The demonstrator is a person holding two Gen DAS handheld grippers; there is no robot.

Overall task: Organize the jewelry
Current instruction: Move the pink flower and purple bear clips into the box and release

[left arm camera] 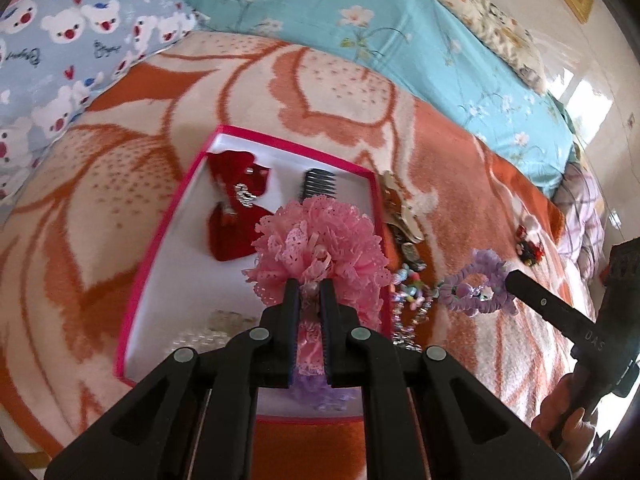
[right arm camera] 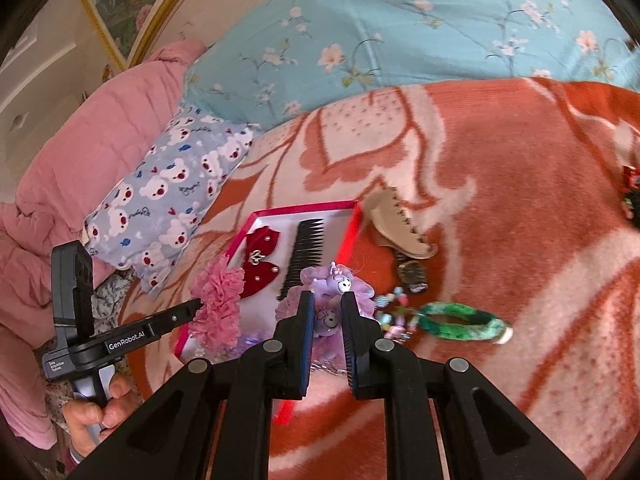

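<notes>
My left gripper [left arm camera: 309, 285] is shut on a pink lace scrunchie [left arm camera: 320, 240] and holds it above the pink-rimmed white box [left arm camera: 168, 236]. The box holds a red velvet bow [left arm camera: 236, 208], a black comb [left arm camera: 318, 184] and something pearly at its near end. My right gripper [right arm camera: 328, 300] is shut on a purple scrunchie with small charms [right arm camera: 332, 280], just right of the box [right arm camera: 348, 232]. In the left wrist view that purple scrunchie [left arm camera: 480, 284] hangs from the right gripper's tip. The right wrist view shows the pink scrunchie [right arm camera: 218, 304] at the left gripper's tip.
On the orange-and-cream blanket [right arm camera: 520, 280] right of the box lie a beige claw clip [right arm camera: 404, 228], a dark clip [right arm camera: 412, 276], a beaded bracelet [right arm camera: 394, 312], a green scrunchie [right arm camera: 464, 320] and a red-black item [left arm camera: 530, 242]. Pillows [left arm camera: 72, 40] and a blue quilt [left arm camera: 360, 20] lie behind.
</notes>
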